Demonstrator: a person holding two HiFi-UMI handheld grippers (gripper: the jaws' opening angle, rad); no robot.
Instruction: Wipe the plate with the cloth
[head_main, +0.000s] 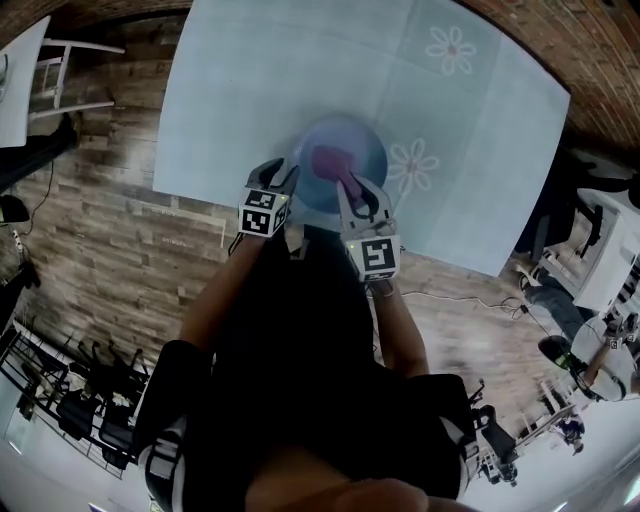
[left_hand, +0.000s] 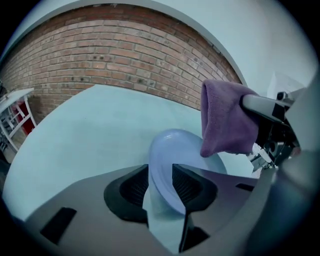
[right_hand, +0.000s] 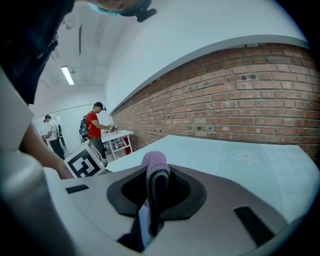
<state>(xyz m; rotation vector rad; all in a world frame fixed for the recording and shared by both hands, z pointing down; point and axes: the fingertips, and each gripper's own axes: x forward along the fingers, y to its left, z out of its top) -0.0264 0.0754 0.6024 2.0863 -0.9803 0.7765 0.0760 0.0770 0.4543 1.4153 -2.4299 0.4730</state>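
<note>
A pale blue plate (head_main: 345, 150) sits over the light blue tablecloth (head_main: 260, 90), near its front edge. In the left gripper view the plate (left_hand: 175, 150) looks tilted, with its near rim between the jaws of my left gripper (left_hand: 161, 182). The pads stand apart from the rim on both sides, so this gripper (head_main: 283, 180) is open. My right gripper (head_main: 352, 192) is shut on a purple cloth (right_hand: 155, 172). The cloth (left_hand: 225, 120) hangs down over the plate's right side, seen as a purple patch (head_main: 333, 162) from above. Whether it touches the plate I cannot tell.
The tablecloth has white flower prints (head_main: 452, 48) at the far right. A brick wall (left_hand: 125, 55) runs behind the table. Wooden floor (head_main: 100, 230) lies to the left, with white furniture (head_main: 600, 250) at the right. Two people (right_hand: 92, 127) stand by a white table far off.
</note>
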